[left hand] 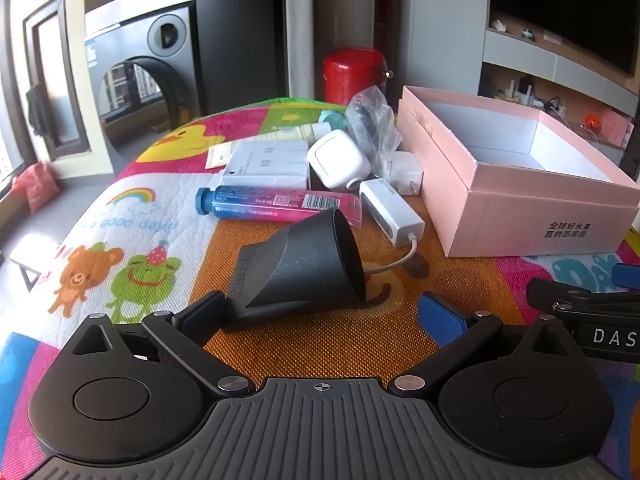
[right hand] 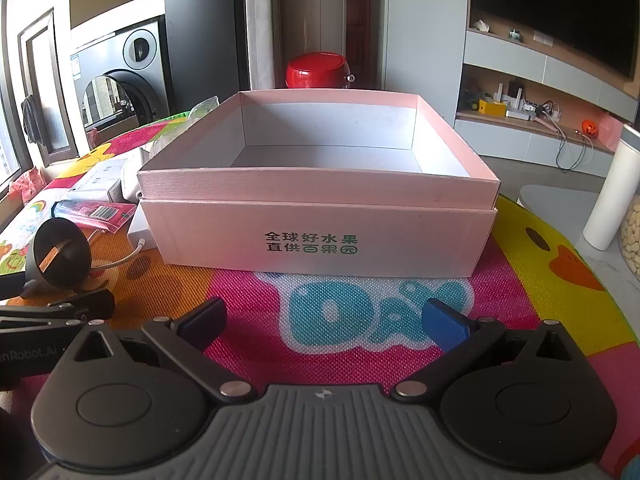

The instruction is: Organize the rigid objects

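Nearby, a black hair-dryer nozzle (left hand: 304,264) is approached by the spread left gripper (left hand: 324,316); its tapered shell could be squeezed out sideways. The right gripper (right hand: 326,322) is held spread before the pink box (right hand: 320,236).

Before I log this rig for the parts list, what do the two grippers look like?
Both match: left gripper and right gripper have black linkage arms with silver pivot pins, two round black discs, a ribbed grey centre plate with a crosshair mark, and blue pads on the fingers. White lettering shows on each gripper's side.
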The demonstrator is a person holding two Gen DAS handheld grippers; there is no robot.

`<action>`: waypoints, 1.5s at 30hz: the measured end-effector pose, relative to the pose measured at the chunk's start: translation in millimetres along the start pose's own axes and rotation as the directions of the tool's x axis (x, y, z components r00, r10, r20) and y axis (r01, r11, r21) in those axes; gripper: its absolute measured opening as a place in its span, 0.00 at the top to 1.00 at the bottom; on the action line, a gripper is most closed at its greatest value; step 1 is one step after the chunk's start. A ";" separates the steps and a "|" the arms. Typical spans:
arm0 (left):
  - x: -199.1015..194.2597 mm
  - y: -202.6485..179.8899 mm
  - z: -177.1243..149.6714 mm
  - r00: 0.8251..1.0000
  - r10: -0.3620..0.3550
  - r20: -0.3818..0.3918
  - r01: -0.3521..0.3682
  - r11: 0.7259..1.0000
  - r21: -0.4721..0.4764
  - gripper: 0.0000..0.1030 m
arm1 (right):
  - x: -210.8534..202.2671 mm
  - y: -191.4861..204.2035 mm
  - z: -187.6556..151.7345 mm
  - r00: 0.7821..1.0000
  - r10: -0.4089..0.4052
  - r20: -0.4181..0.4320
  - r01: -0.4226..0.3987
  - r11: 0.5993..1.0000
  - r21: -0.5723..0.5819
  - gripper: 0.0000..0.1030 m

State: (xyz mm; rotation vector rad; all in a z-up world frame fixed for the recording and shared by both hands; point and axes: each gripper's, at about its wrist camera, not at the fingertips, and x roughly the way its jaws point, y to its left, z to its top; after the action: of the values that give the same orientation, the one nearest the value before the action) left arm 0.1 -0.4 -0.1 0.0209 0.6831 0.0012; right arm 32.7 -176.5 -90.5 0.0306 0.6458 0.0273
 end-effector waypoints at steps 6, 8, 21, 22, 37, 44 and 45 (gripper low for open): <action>0.1 -2.7 0.7 1.000 0.000 -0.001 0.000 1.000 0.000 0.00 | 0.1 0.1 -0.1 1.000 0.000 0.003 0.000 1.000 0.000 0.00; 0.2 -4.0 1.1 1.000 0.000 -0.001 0.000 1.000 0.000 0.00 | 0.1 0.1 -0.2 1.000 0.000 0.003 0.000 1.000 0.000 0.00; -0.1 0.2 0.0 1.000 -0.004 0.001 0.004 1.000 -0.005 0.00 | 0.1 0.0 0.0 1.000 0.000 0.003 0.000 1.000 -0.001 0.00; -0.1 0.2 0.0 1.000 -0.004 0.001 0.004 1.000 -0.005 0.00 | 0.0 -0.1 0.0 1.000 0.000 0.003 0.000 1.000 -0.001 0.00; -0.1 0.1 0.0 1.000 -0.004 0.002 0.004 1.000 -0.005 0.00 | -0.3 -0.4 0.1 1.000 0.000 0.003 0.000 1.000 -0.001 0.00; -0.1 0.2 0.0 1.000 -0.004 0.001 0.004 1.000 -0.005 0.00 | -0.3 -0.4 0.1 1.000 0.000 0.003 0.000 1.000 -0.001 0.00; -0.1 0.2 0.0 1.000 -0.004 0.001 0.004 1.000 -0.005 0.00 | -0.3 -0.4 0.1 1.000 0.000 0.003 0.000 1.000 -0.001 0.00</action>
State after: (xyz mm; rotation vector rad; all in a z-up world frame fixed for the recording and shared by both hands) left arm 0.0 -0.2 -0.1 0.0146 0.6818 -0.0011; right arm 32.5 -176.9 -90.3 0.0300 0.6432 0.0272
